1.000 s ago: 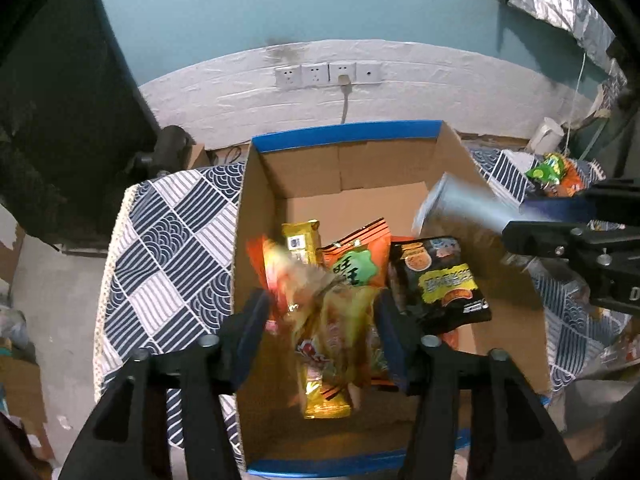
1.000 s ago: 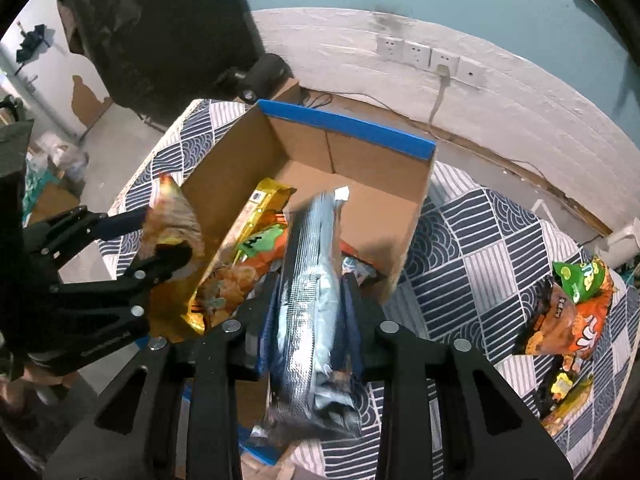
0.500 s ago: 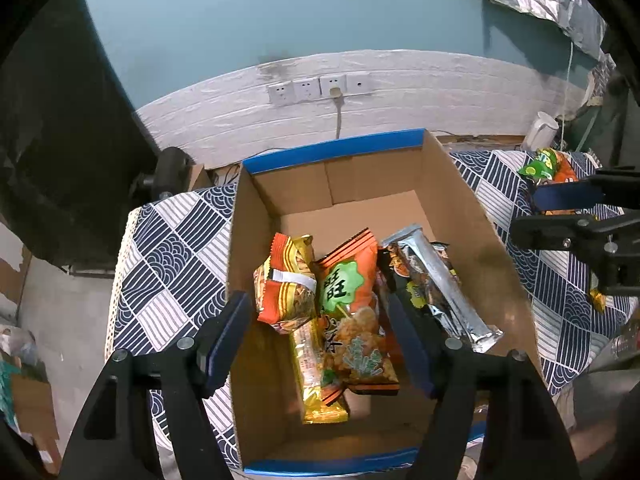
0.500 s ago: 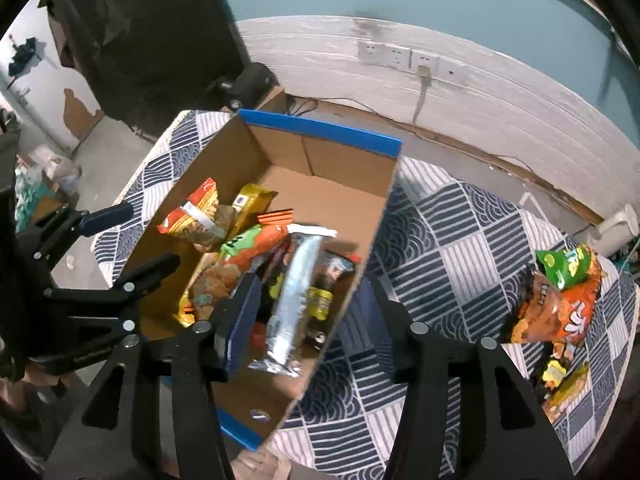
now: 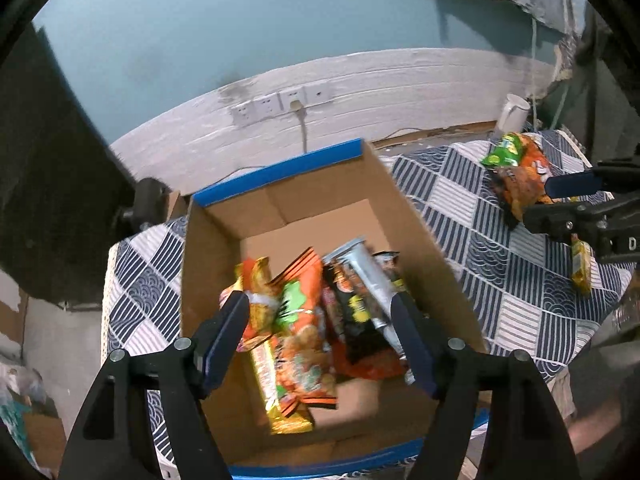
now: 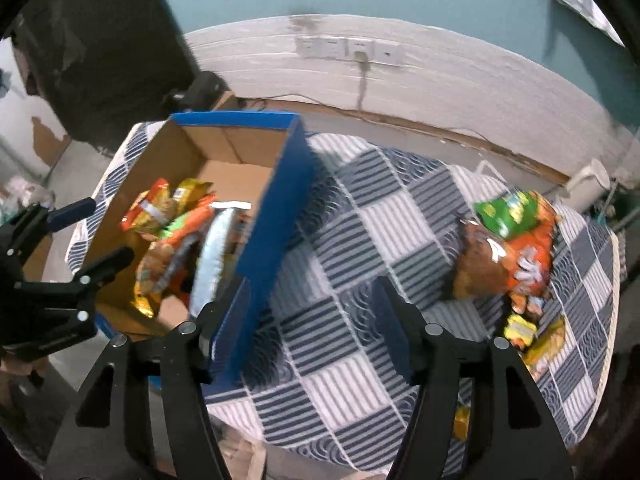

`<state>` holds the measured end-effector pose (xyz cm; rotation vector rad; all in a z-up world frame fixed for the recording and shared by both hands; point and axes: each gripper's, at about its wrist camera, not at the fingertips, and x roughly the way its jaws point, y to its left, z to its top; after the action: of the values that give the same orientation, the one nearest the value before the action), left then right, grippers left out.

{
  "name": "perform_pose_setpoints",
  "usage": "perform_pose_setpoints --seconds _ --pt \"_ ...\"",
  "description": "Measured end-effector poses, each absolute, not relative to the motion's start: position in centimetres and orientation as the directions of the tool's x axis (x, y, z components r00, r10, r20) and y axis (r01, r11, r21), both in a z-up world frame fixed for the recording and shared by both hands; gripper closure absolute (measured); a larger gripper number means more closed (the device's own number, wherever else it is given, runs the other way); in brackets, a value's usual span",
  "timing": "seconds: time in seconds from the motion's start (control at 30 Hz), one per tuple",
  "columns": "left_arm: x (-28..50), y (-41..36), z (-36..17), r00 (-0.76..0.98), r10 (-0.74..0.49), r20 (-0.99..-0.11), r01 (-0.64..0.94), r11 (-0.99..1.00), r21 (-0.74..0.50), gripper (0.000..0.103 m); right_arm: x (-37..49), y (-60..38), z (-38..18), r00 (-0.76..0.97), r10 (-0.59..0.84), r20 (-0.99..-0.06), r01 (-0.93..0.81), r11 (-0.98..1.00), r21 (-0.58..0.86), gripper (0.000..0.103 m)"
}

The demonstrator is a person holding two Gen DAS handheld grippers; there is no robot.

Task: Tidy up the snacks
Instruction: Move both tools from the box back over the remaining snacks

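An open cardboard box [image 5: 288, 176] with blue edges stands on the checked tablecloth. It holds an orange packet [image 5: 260, 292], a green-and-orange packet [image 5: 304, 312], a black packet [image 5: 356, 312] and a silver packet [image 5: 366, 276]. My left gripper [image 5: 316, 320] hovers over the box with its jaws opening and nothing between them. My right gripper [image 6: 310, 300] is above the box's right wall [image 6: 276, 208] and the cloth, jaws opening and empty. The silver packet [image 6: 218, 248] leans inside that wall. A pile of loose snacks [image 6: 508, 248] lies on the cloth at the right.
The tablecloth [image 6: 380, 240] covers a small table with floor around it. A white jug [image 6: 588, 184] stands at its far right corner. Wall sockets [image 5: 280, 104] with a cable sit behind the box. A dark cabinet [image 5: 48, 160] stands at the left.
Both grippers let go of their packets, which dropped into the box: the orange one from the left, the silver one from the right. Both jaws widened. The right gripper moved right, off the box.
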<state>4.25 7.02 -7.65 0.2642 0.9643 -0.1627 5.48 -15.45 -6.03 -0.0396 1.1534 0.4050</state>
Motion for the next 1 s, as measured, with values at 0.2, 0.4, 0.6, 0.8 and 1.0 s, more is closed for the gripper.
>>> perform_pose_setpoints --seconds 0.2,0.4,0.6,0.8,1.0 --pt "3.7 3.9 -6.8 0.579 -0.039 -0.815 0.308 0.935 0.174 0.026 4.8 -19.8 -6.1 0.367 0.247 -0.897 -0.259 0.953 0.156 0.039" --pt "3.4 1.3 -6.5 0.586 -0.047 -0.809 0.35 0.915 0.2 0.024 3.9 -23.8 -5.6 0.396 0.219 -0.892 -0.205 0.968 0.147 0.036" --pt "3.4 -1.1 -6.7 0.575 -0.06 -0.816 0.379 0.904 0.201 0.024 2.9 -27.8 -5.9 0.406 0.199 -0.892 -0.136 0.978 0.157 0.032" --pt "3.8 -3.4 -7.0 0.556 -0.088 -0.826 0.399 0.9 0.173 0.023 2.5 -31.2 -7.2 0.391 0.164 -0.906 -0.059 0.986 0.153 0.032" --pt "4.1 -6.2 -8.3 0.526 -0.104 -0.844 0.433 0.887 0.16 0.022 2.4 -34.4 -9.6 0.351 0.128 -0.928 0.021 0.989 0.145 0.031"
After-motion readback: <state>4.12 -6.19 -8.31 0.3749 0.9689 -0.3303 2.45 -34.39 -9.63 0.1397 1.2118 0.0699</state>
